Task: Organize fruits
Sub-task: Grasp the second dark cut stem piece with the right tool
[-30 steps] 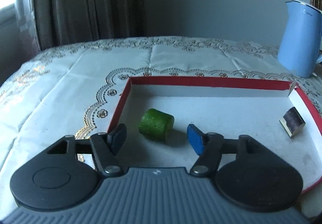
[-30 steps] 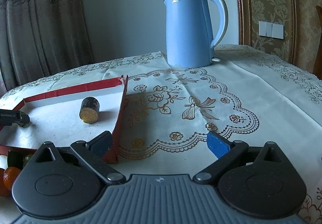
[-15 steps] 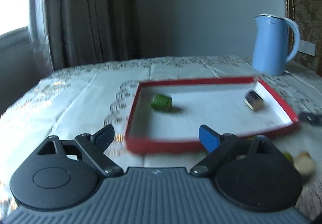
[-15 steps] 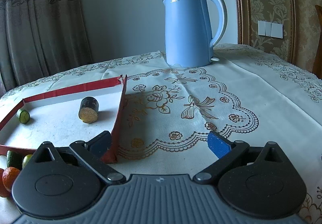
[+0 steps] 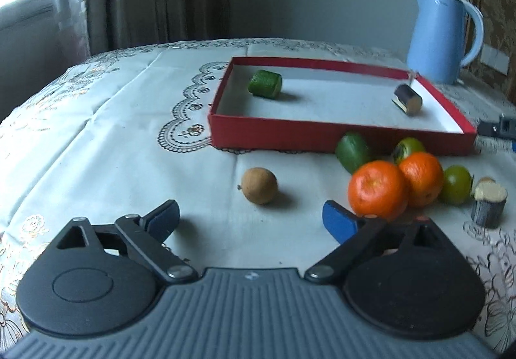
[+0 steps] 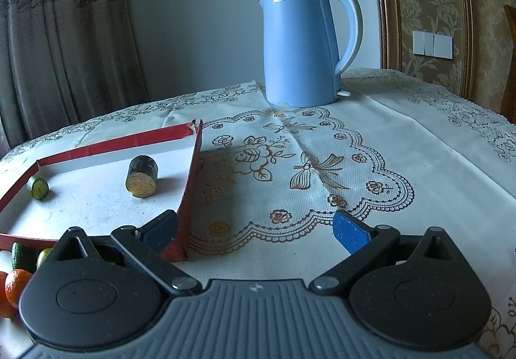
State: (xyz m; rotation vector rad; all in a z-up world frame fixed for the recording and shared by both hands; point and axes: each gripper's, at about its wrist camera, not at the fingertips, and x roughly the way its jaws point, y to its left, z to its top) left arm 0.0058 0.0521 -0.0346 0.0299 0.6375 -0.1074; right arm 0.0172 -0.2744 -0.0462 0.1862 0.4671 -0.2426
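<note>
Lace-patterned tablecloth (image 5: 129, 146), shallow red box (image 5: 322, 136), glossy round oranges (image 5: 377, 194)

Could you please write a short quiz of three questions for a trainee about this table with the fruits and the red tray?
1. True or false: the red tray holds two pieces.
2. What lies nearest between the open fingers of the left tool: A) brown round fruit, B) kettle, C) green cylinder?
3. Fill in: the two oranges lie ___ the tray.

Key: 1 true; 2 A; 3 outside.
</note>
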